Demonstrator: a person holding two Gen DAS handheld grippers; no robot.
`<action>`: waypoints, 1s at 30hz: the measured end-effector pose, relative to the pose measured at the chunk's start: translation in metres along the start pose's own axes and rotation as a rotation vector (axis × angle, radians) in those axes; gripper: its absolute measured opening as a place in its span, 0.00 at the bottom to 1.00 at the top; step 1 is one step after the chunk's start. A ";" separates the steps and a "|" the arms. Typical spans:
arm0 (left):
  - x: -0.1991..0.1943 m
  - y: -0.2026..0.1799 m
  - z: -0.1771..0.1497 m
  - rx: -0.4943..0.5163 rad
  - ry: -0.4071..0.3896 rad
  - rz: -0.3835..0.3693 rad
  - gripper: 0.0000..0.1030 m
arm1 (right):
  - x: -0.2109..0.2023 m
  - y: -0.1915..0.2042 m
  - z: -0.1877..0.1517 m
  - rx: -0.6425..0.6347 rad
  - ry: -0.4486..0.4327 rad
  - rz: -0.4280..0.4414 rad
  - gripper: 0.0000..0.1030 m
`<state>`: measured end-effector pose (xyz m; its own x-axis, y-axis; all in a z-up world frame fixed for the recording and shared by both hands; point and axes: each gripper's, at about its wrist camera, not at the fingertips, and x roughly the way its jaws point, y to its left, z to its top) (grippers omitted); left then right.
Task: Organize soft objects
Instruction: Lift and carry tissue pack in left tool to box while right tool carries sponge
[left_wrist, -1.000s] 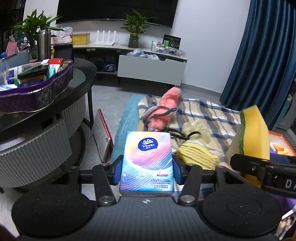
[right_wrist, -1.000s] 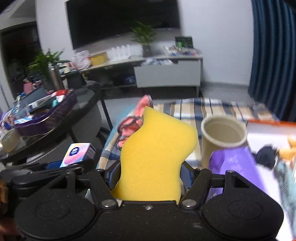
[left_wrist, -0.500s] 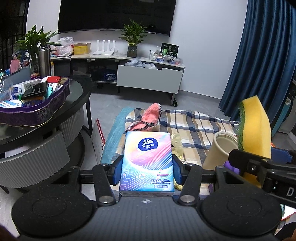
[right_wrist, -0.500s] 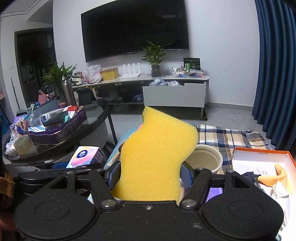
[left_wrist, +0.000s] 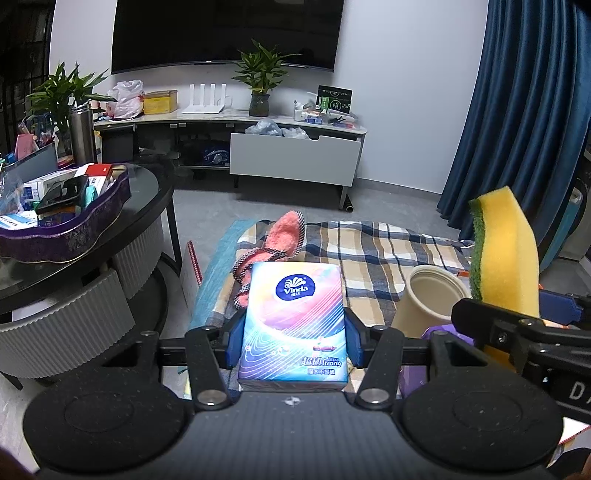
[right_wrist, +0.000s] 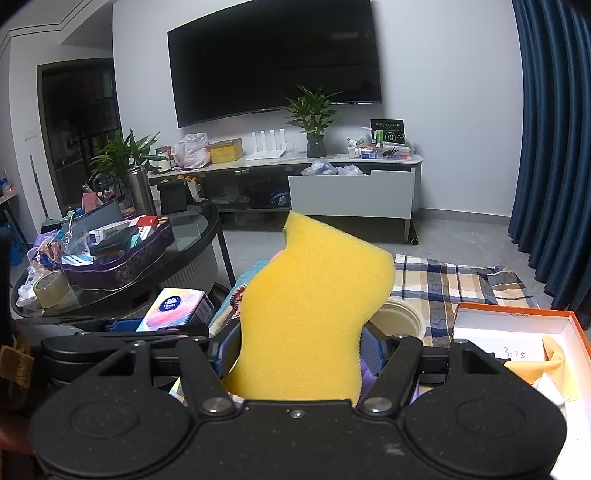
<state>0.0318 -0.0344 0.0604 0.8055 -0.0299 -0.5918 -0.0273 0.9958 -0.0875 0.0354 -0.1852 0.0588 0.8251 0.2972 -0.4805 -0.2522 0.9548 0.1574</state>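
Left hand-held gripper clamps the tissue pack; right hand-held gripper squeezes the sponge; carry both level toward the orange box at three o'clock.

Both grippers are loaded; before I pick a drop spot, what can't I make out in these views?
- Cup inside: left view, its rim hides the bottom; right view, sponge covers most of it.
- Orange box: right view, cut off by the frame edge and gripper body.
- Pink slipper: left view, tissue pack hides its near end.
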 end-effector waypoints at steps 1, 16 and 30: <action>0.001 -0.001 0.001 0.001 0.001 0.000 0.52 | 0.001 -0.002 0.000 0.000 0.001 -0.002 0.76; 0.013 -0.021 0.015 0.028 0.009 -0.012 0.52 | 0.005 -0.030 0.012 0.022 -0.006 -0.020 0.76; 0.023 -0.053 0.019 0.074 0.018 -0.055 0.52 | -0.002 -0.062 0.013 0.063 -0.025 -0.063 0.76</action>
<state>0.0636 -0.0862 0.0668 0.7939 -0.0851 -0.6020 0.0606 0.9963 -0.0610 0.0562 -0.2453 0.0613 0.8509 0.2351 -0.4698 -0.1674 0.9690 0.1818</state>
